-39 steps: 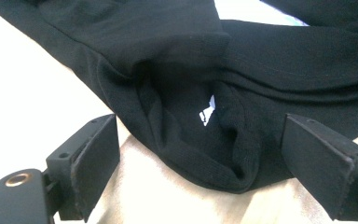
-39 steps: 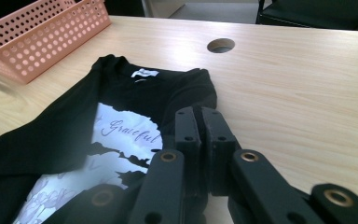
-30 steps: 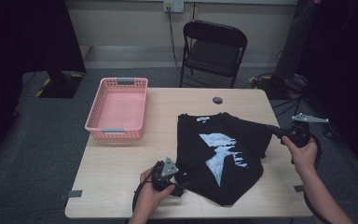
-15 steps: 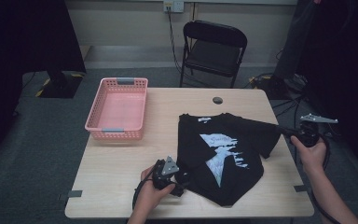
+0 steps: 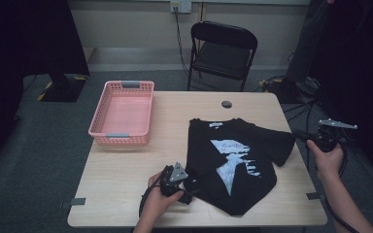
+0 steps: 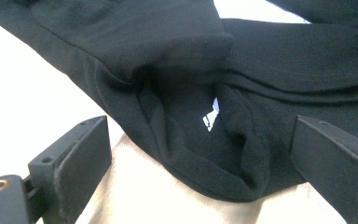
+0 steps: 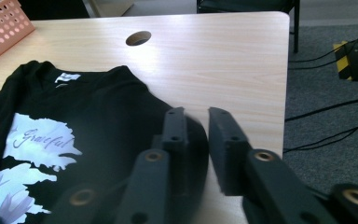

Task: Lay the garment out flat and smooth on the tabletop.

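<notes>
A black T-shirt [image 5: 233, 160] with a white print lies face up on the wooden table [image 5: 121, 189], collar toward the far edge. My left gripper [image 5: 190, 187] sits at the shirt's near left corner. In the left gripper view it [image 6: 200, 123] is open, its jaws wide on either side of a bunched fold of black cloth [image 6: 191, 140]. My right gripper [image 5: 302, 137] is just off the table's right edge at the end of the stretched-out right sleeve [image 5: 277, 143]. In the right gripper view it [image 7: 196, 114] is shut on the sleeve's edge, jaws almost touching.
A pink plastic basket [image 5: 121, 114] stands at the table's far left. A dark round hole [image 5: 227, 104] marks the table behind the collar. A black folding chair [image 5: 223, 48] stands beyond the table. Cables [image 7: 335, 107] trail on the grey floor to the right.
My right gripper has moved right, past the table's edge, drawing the right sleeve out flat. The left gripper has stayed at the shirt's near left corner.
</notes>
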